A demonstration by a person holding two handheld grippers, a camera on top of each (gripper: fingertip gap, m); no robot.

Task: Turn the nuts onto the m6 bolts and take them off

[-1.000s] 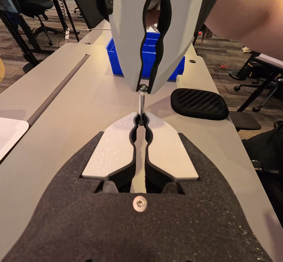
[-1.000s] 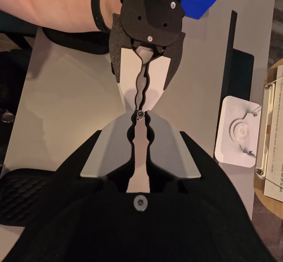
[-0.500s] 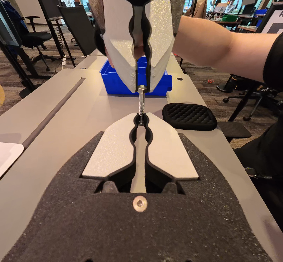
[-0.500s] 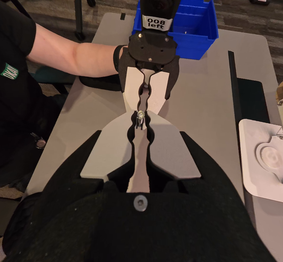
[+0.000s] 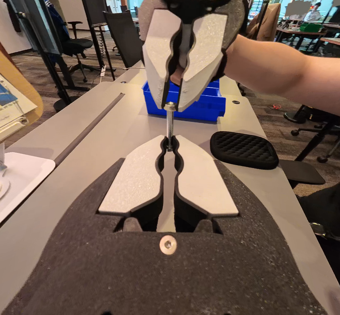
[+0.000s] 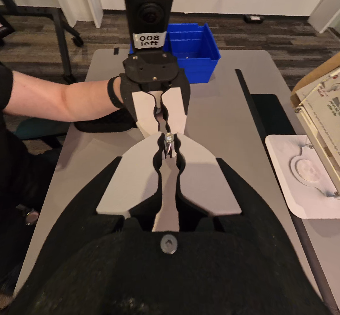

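A silver M6 bolt stands between the two grippers above the grey table. My left gripper is shut on the bolt's lower end. My right gripper comes down from above, facing the left one, and is shut on the hex nut near the bolt's top end. In the right wrist view the right gripper holds the nut, with the bolt shaft seen almost end-on between the fingers. The left gripper faces it just behind, its tips partly hidden.
A blue bin stands on the table behind the grippers and also shows in the right wrist view. A black padded rest lies to the right. A white stand base and a board with papers sit beside a dark table slot. The grippers are tip to tip, or close to it.
The right gripper has swung from looking steeply down at the table to a more level pose facing the left gripper. Both stay shut on the bolt and nut.
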